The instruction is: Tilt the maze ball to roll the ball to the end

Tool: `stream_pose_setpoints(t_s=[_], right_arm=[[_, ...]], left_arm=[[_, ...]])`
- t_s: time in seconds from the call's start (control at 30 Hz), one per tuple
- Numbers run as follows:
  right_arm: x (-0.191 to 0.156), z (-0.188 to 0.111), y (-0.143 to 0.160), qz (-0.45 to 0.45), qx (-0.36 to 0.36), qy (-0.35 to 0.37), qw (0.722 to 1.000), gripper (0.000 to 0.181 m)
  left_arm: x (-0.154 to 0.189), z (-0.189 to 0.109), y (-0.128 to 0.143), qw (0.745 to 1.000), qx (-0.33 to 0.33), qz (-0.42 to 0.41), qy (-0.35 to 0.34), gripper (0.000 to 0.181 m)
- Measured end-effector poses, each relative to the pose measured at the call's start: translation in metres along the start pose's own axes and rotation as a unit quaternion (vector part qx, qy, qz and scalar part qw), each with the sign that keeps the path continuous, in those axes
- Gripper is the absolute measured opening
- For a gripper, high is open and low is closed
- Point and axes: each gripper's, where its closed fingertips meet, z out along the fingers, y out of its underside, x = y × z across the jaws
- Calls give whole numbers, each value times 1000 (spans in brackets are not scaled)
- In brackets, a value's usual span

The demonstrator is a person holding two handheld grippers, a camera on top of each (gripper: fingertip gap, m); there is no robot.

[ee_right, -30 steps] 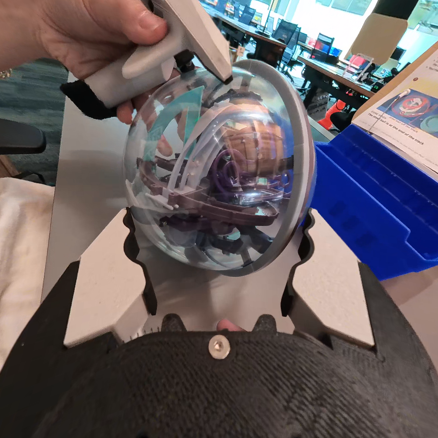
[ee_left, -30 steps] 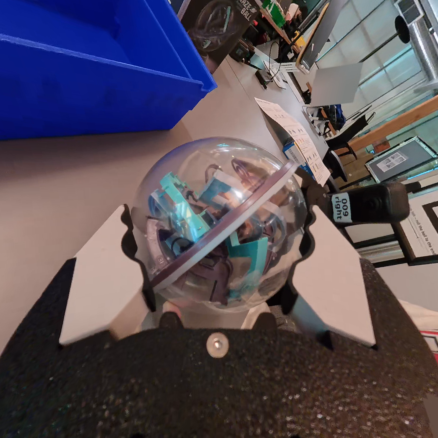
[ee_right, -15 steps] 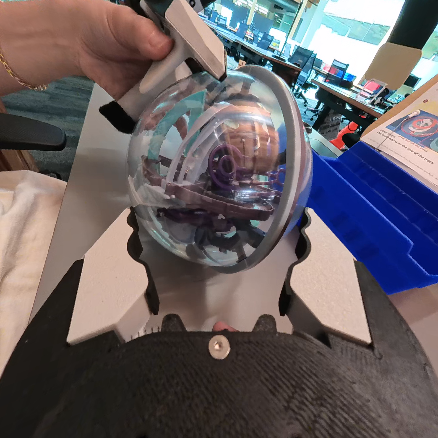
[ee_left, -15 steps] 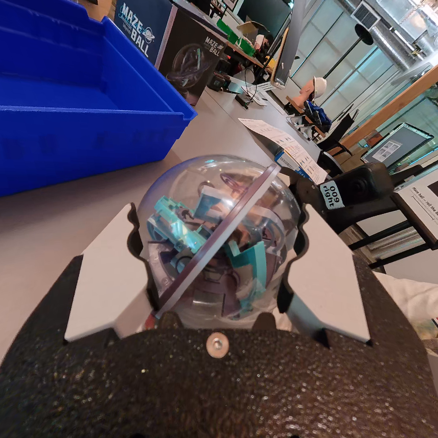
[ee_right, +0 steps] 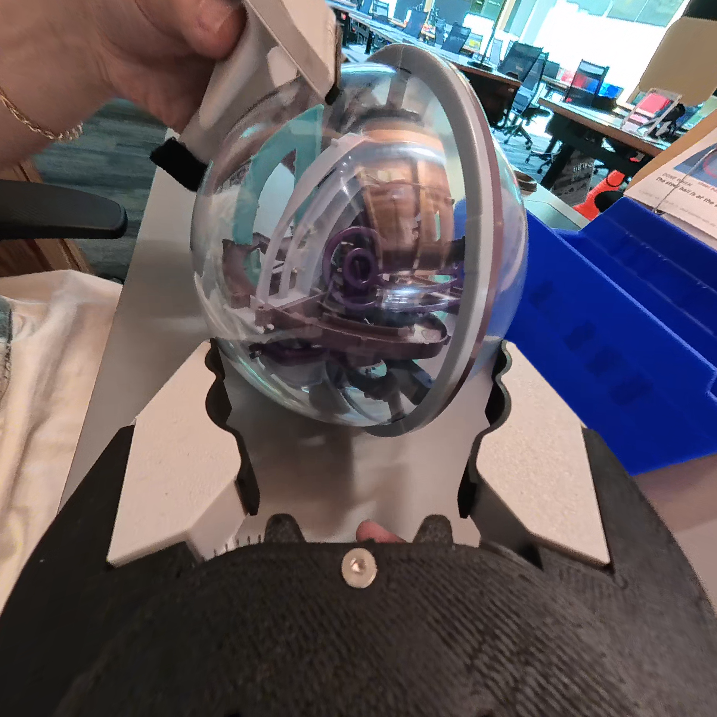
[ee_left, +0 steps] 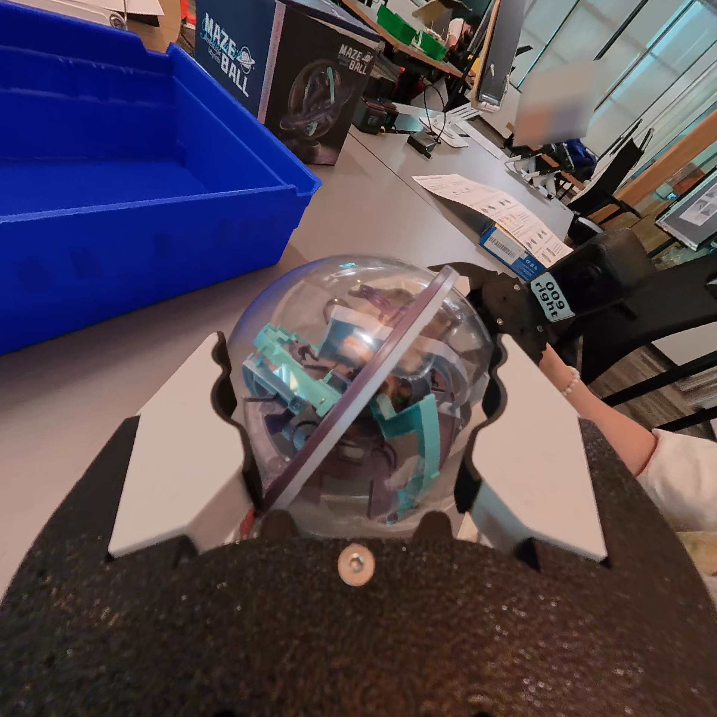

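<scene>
The maze ball (ee_left: pixel 349 388) is a clear sphere with teal, purple and brown tracks inside and a grey ring around its middle. It is held above the grey table (ee_left: pixel 58 407). My left gripper (ee_left: pixel 359 341) is shut on its two sides, with the ring running diagonally between the fingers. My right gripper (ee_right: pixel 357 349) is shut on the lower part of the maze ball (ee_right: pixel 349 232) from the opposite side. The right gripper also shows in the left wrist view (ee_left: pixel 504 306), touching the ball's far right. A left gripper finger (ee_right: pixel 295 38) presses the ball's top. I cannot make out the small ball inside.
A blue bin (ee_left: pixel 135 232) stands on the table left of the ball and shows in the right wrist view (ee_right: pixel 620 349). A dark toy box (ee_left: pixel 310 77) and printed sheets (ee_left: pixel 504 209) lie farther back. A white cloth (ee_right: pixel 38 368) and a chair armrest (ee_right: pixel 58 221) are at the table edge.
Both grippers have tilted the ball while holding it. In the right wrist view the ring has turned more upright and the ball looks closer. The left view has pitched upward.
</scene>
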Motion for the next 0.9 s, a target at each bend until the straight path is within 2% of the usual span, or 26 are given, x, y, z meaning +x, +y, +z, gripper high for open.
stream_pose_setpoints(t_s=[0.2, 0.4, 0.57, 0.7, 0.9], right_arm=[[0, 0, 0, 3, -2, 7, 1000, 135], [1, 1, -9, -49, -7, 47, 998, 134], [-1, 8, -13, -64, -7, 61, 996, 142], [-4, 14, -17, -71, -2, 48, 996, 148], [-3, 17, -20, -44, 10, 7, 999, 148]], left_arm=[[0, 1, 0, 1000, -11, 2, 5, 128], [-4, -1, -3, 1000, -8, -1, 2, 126], [-3, -4, -1, 1000, -14, 7, 7, 126], [0, -5, 3, 999, -28, 21, 16, 131], [-4, -2, 2, 997, -63, 15, 35, 130]])
